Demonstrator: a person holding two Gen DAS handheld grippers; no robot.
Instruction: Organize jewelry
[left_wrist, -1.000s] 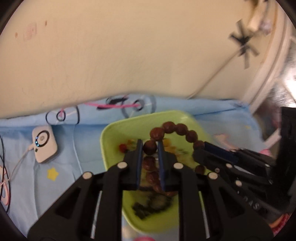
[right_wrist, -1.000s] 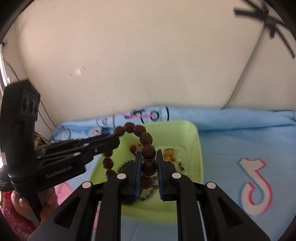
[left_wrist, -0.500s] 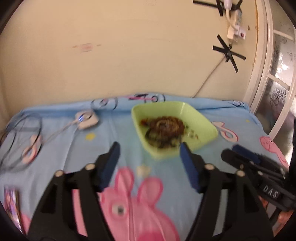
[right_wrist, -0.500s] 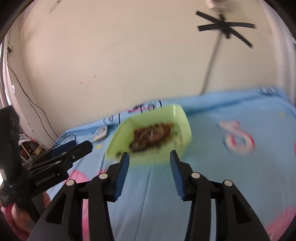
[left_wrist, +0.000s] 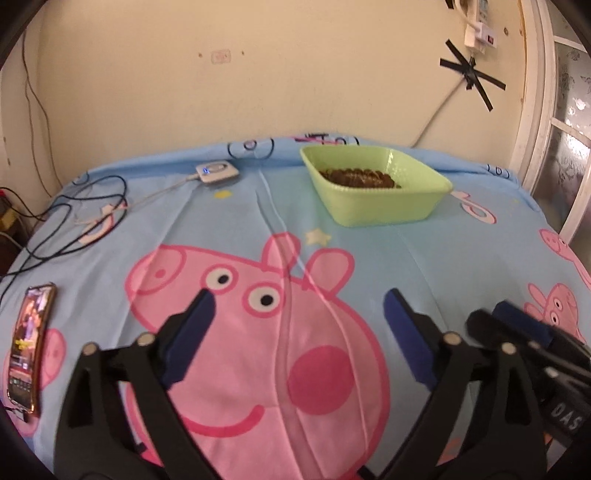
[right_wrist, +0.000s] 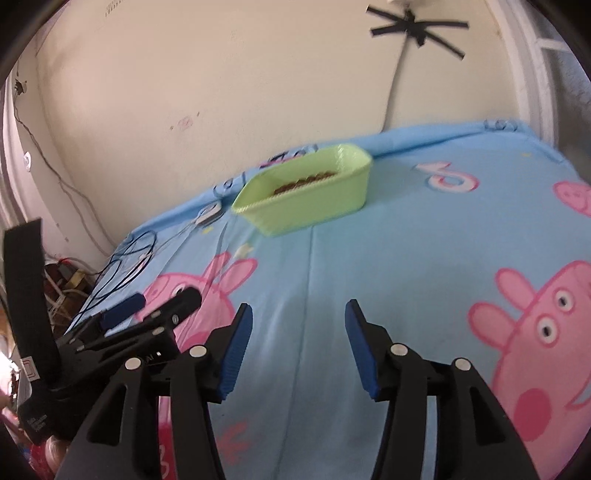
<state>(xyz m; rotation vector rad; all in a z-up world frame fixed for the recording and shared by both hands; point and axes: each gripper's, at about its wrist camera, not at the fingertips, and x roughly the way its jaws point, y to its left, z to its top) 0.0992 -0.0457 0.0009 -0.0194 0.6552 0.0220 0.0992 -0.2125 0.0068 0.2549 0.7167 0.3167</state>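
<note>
Both my left gripper (left_wrist: 297, 306) and right gripper (right_wrist: 298, 317) hang with jaws released, empty, above the bedsheet (left_wrist: 424, 258); brown beads (left_wrist: 360, 177) sit in the green tray (left_wrist: 388, 206) far off, individual pieces indistinct.

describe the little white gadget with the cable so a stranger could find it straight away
On the blue cartoon-pig bedsheet, look to the far edge by the cream wall, left of the light green plastic tray. The small white rounded-square gadget lies there, alone in showing a blue light and trailing a white cable.
</note>
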